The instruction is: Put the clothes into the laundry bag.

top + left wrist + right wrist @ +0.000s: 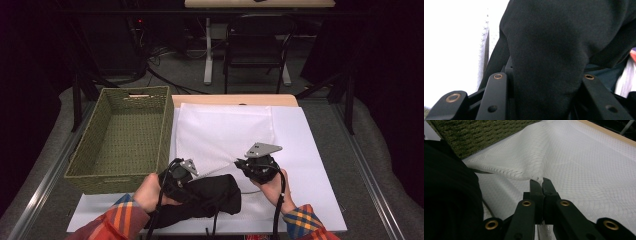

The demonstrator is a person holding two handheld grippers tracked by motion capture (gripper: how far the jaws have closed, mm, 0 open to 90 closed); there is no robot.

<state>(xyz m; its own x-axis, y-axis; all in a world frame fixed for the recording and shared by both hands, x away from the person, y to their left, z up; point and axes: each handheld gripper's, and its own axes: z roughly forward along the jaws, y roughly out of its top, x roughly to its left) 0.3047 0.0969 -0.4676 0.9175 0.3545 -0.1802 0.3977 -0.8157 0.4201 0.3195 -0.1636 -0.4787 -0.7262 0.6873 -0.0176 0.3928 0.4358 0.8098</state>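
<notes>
Covering the table (320, 200), a white sheet bears a woven basket (125, 135) at far left. Both forearms enter from the near edge. Left gripper (192, 177) clasps a bunched black garment (210, 197) at near centre; right gripper (541, 182) pinches the white mesh bag's (225, 132) near edge, jaws clenched.

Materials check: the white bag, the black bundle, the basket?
White bag: fine mesh fabric, likely synthetic; grid weave shows, matte.
Black bundle: soft knit cloth, fleece-like; matte, fuzzy nap.
Basket: woven olive fibre, maybe paper rope or seagrass; coarse plaited rows.
</notes>
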